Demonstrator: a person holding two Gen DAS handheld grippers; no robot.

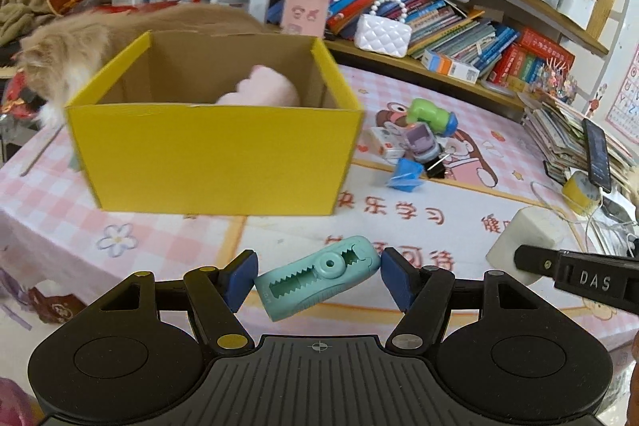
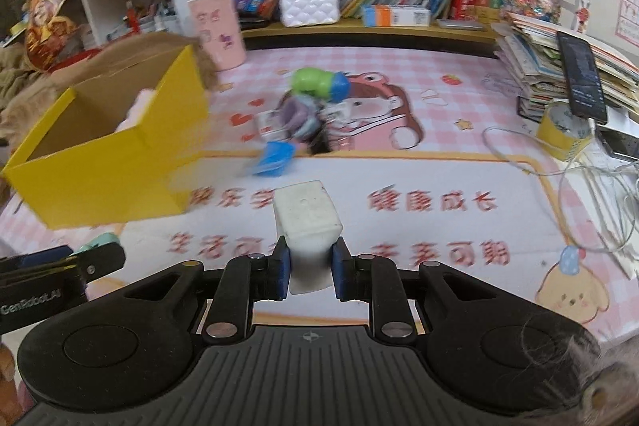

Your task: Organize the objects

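We hold, in the left gripper (image 1: 317, 280), a teal tape dispenser (image 1: 317, 276), lying tilted between the blue pads, both pads pressed against its ends, above the table and nearer to us than the box; in the right gripper (image 2: 307, 268), a white block (image 2: 307, 222), clamped at its lower part, its broad upper face standing clear of the pads.

We list on the table: a pink checked cloth (image 1: 399, 222) with cartoon figures and red characters; a yellow cardboard box (image 1: 215, 150), open at the top, with a pink soft item (image 1: 263, 88) inside it; to the right of the box, a small heap of a green and blue toy (image 1: 433, 114), a purple toy car (image 1: 419, 140), a small white card box (image 1: 385, 142) and a blue folded piece (image 1: 405, 176), near one another; a roll of yellow tape (image 2: 561, 128) at the far right, beside a propped phone (image 2: 581, 78) and white cables (image 2: 599, 194).

Behind the box, a ginger cat (image 1: 60, 58); further back, a pink cup (image 2: 217, 26), a white quilted handbag (image 2: 309, 4) and shelves of books (image 1: 459, 10).
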